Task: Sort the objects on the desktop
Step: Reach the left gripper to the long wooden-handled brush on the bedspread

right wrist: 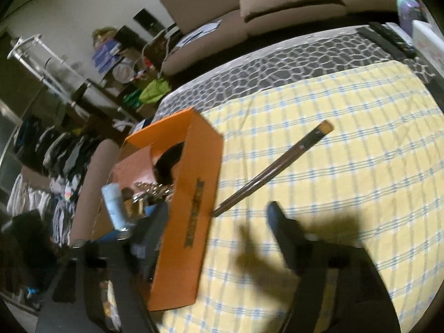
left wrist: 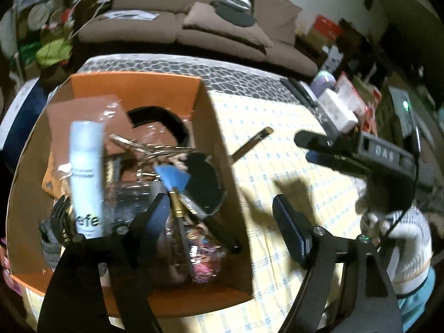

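An orange cardboard box (left wrist: 133, 88) stands on the yellow checked cloth (left wrist: 277, 194). It holds a white tube (left wrist: 86, 172), a blue-tipped brush (left wrist: 174, 183), a round black disc (left wrist: 204, 186), a black band (left wrist: 163, 119) and colourful hair ties (left wrist: 202, 260). A brown pencil (left wrist: 252, 143) lies on the cloth with one end against the box's right wall. My left gripper (left wrist: 223, 222) is open above that wall, holding nothing. My right gripper (right wrist: 219, 222) is also open and empty, straddling the box's near corner (right wrist: 191, 194), with the pencil (right wrist: 274, 166) just ahead of it. The left wrist view catches the right gripper (left wrist: 308, 148) over the cloth.
A gloved hand (left wrist: 402, 222) holds the right gripper. Black remotes (right wrist: 388, 37) and a white box (left wrist: 338, 111) sit at the table's far right. A grey patterned cover (right wrist: 277, 63) shows beyond the cloth, then a brown sofa (left wrist: 194, 27). Clothes and clutter (right wrist: 55, 152) fill the left.
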